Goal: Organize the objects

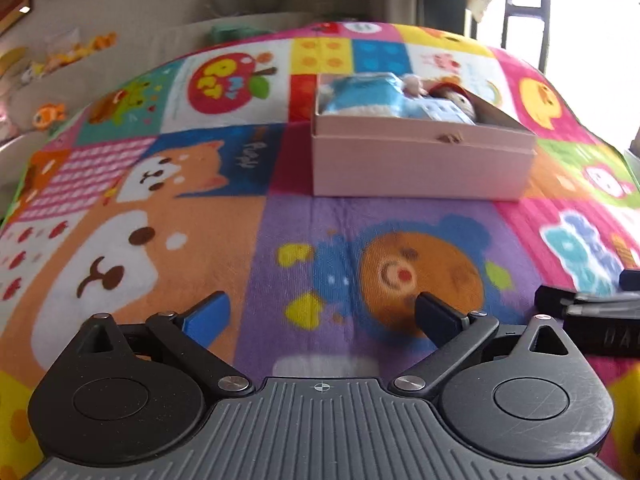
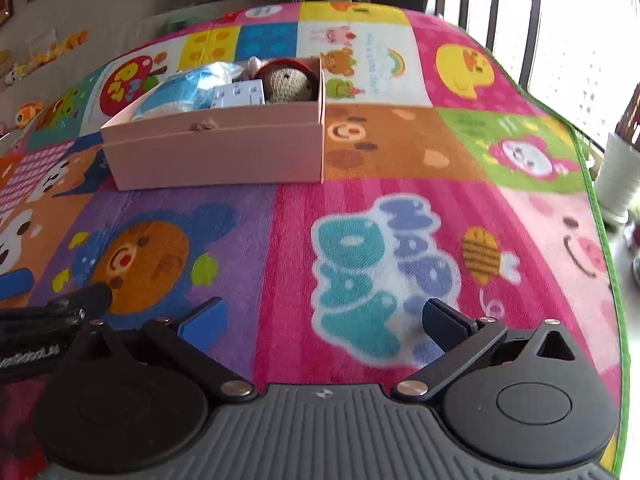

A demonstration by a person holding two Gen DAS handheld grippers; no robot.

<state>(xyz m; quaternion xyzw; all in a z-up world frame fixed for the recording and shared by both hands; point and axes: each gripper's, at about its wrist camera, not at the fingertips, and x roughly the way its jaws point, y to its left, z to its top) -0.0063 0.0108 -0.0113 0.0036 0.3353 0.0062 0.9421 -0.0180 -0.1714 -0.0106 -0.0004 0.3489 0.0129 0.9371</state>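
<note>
While a patchwork cartoon blanket (image 1: pixel 248 208) fills most of both views, a pink box (image 1: pixel 420 164) sits on it in the upper middle of the left wrist frame and in the upper left of the right wrist frame. Inside the box lie a blue plush toy (image 2: pixel 180 94), a small white block (image 2: pixel 240 94) just beside it, and a knitted brown doll (image 2: pixel 286 84) at the box's right end. The left tool (image 1: pixel 320 312) hangs at the bottom of its frame over the purple bear patch, fingers spread wide with nothing between them. The right tool (image 2: pixel 324 318) is low in its frame over the "HAPPY DAY" patch, likewise splayed and empty. At right edge, a white pot (image 2: pixel 618 176) stands off the blanket.
</note>
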